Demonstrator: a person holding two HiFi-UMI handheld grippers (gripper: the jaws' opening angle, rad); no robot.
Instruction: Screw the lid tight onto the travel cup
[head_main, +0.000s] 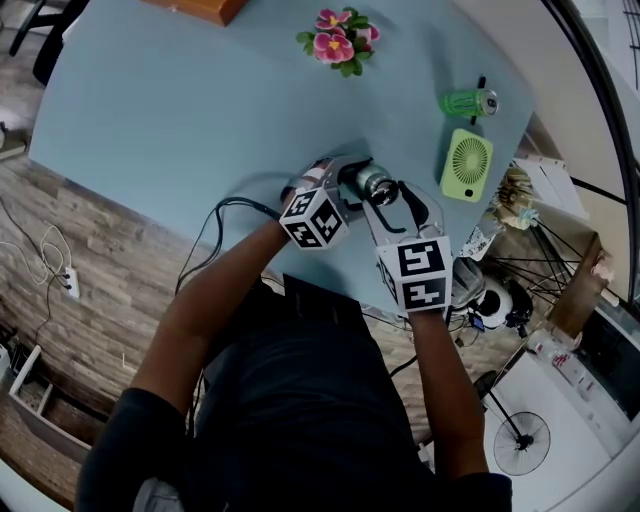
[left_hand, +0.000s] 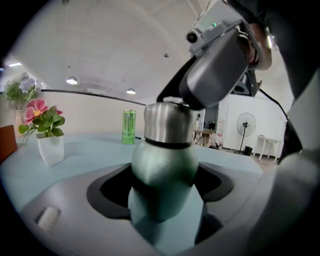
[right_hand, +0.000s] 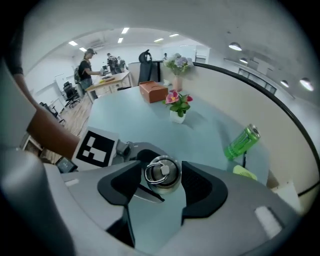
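Note:
The travel cup has a green body (left_hand: 162, 170) and a steel lid (left_hand: 169, 122) with a ring on top (right_hand: 162, 174). It stands on the pale blue table (head_main: 180, 120) near the front edge. My left gripper (left_hand: 162, 187) is shut on the green body, one pad on each side. From above, my right gripper (right_hand: 161, 181) points steeply down over the cup, its two dark pads pressed against the sides of the lid. In the head view both grippers meet at the cup (head_main: 375, 183), left gripper (head_main: 338, 180) from the left, right gripper (head_main: 392, 198) from the front.
A small green desk fan (head_main: 466, 165) and a green can (head_main: 470, 102) lying on its side are to the right of the cup. A white pot of pink flowers (head_main: 338, 42) and a wooden box (head_main: 200, 8) sit at the far side. The table's edge is close in front.

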